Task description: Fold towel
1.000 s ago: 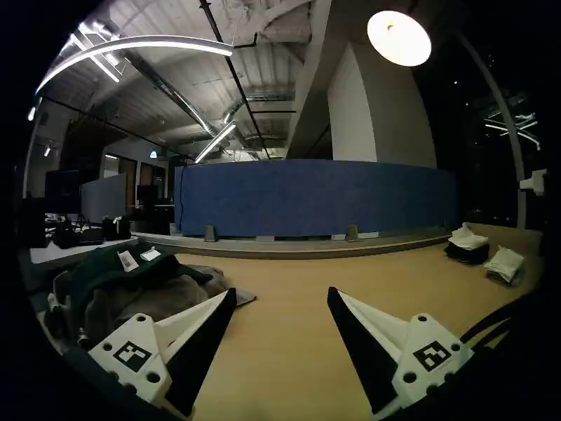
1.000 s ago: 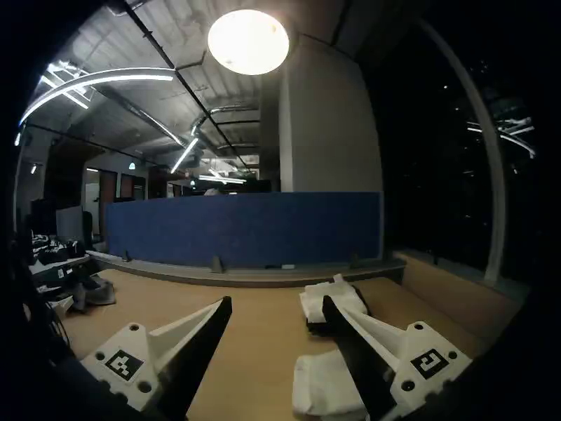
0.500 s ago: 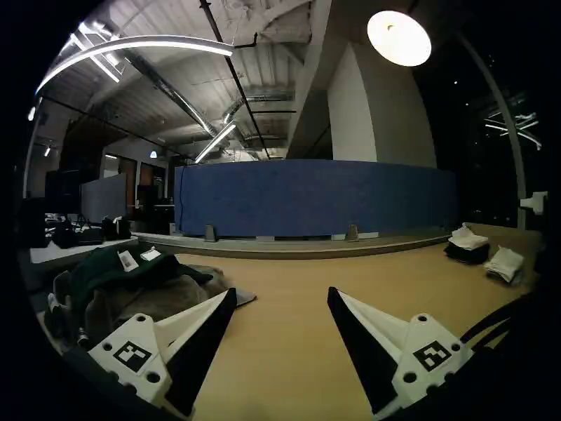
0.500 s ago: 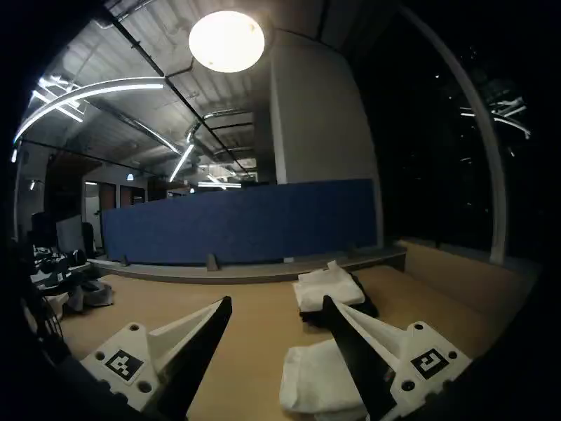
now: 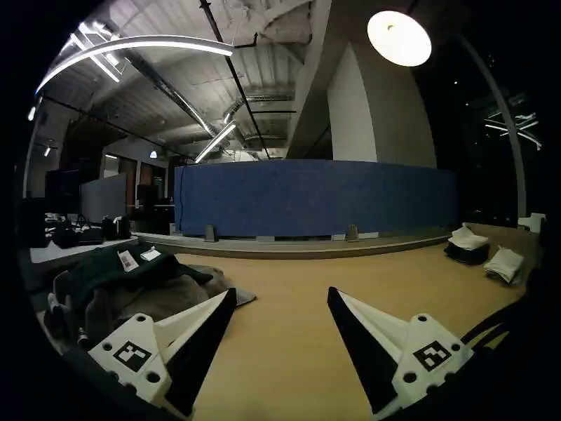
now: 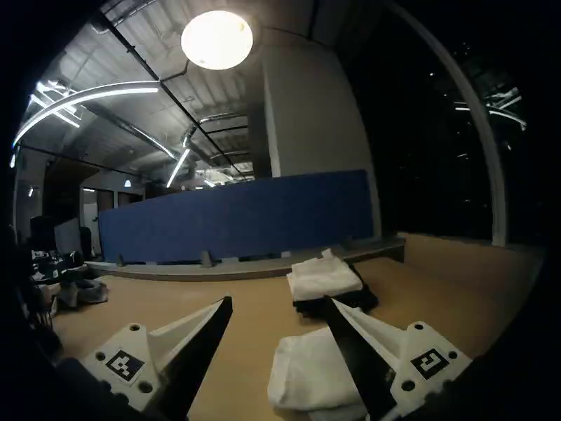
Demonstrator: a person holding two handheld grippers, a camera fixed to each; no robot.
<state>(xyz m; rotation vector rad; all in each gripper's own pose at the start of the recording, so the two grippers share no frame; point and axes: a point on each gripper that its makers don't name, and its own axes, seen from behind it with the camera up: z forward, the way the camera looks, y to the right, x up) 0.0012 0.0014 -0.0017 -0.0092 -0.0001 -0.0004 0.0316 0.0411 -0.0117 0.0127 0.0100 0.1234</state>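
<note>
In the left gripper view my left gripper (image 5: 280, 298) stands open over the bare wooden table (image 5: 294, 281), nothing between its fingers. A heap of unfolded towels, dark green over brown-grey (image 5: 130, 284), lies just left of its left finger. Far right lie a folded white towel (image 5: 505, 263) and a white towel on a dark one (image 5: 468, 244). In the right gripper view my right gripper (image 6: 277, 309) is open and empty. A folded white towel (image 6: 308, 368) lies just beyond its right finger, and behind it a stack of folded white and dark towels (image 6: 326, 281).
A long blue partition (image 5: 308, 196) on a raised ledge closes the far side of the table. A wooden side wall (image 6: 477, 259) bounds the table at the right. Bags and clutter (image 6: 63, 281) sit at the left end.
The right gripper has moved closer to the folded white towels, which now look larger and nearer its right finger. The left gripper has stayed still.
</note>
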